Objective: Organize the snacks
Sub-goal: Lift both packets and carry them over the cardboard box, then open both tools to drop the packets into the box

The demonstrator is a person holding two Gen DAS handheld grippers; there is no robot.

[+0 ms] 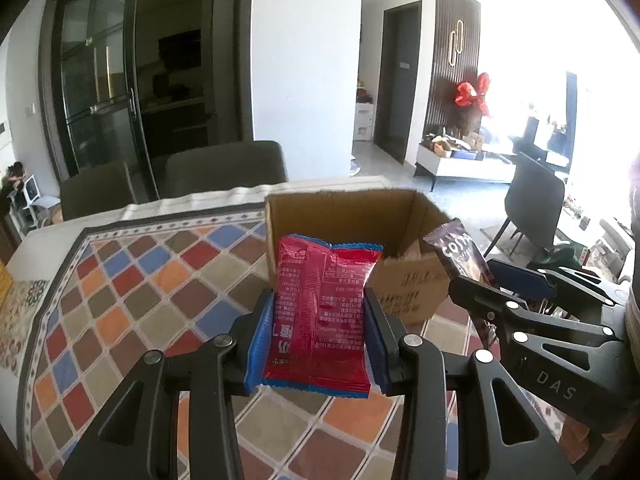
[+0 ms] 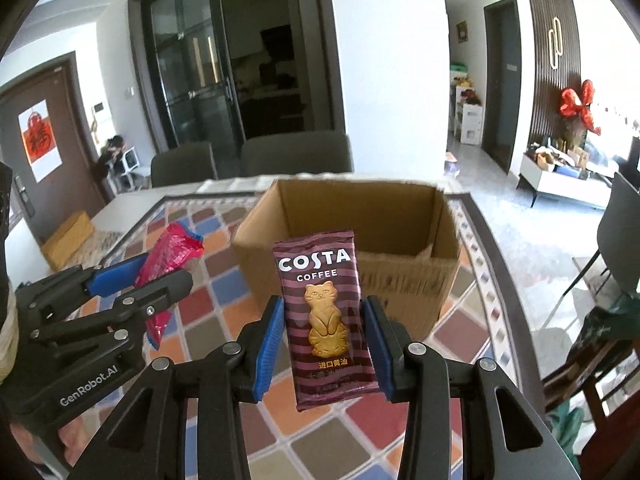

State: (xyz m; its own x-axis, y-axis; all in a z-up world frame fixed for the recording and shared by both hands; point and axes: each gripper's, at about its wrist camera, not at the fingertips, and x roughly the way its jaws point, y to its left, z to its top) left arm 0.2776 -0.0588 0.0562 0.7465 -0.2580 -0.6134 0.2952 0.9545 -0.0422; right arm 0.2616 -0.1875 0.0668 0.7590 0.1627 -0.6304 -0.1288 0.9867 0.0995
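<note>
Covering the counter [image 2: 224,296] is a checkered cloth bearing an open cardboard box [image 2: 400,280]; before it, the left claw [image 1: 318,308] grips a red snack packet [image 1: 320,312], the right claw [image 2: 324,320] a Costa biscuit packet [image 2: 324,312].

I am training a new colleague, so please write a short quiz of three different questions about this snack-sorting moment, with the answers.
1. True or false: the left gripper holds the red snack packet between its blue fingers.
2. Which brand name is printed on the brown packet in the right gripper? A) Costa Coffee B) Nescafe C) Lipton
3. Fill in: behind both packets, on the checkered tablecloth, stands an open ______.

Key
1. True; the fingers press on both its sides.
2. A; a golden cat-shaped biscuit is pictured below the name.
3. Cardboard box, with its top open.
</note>
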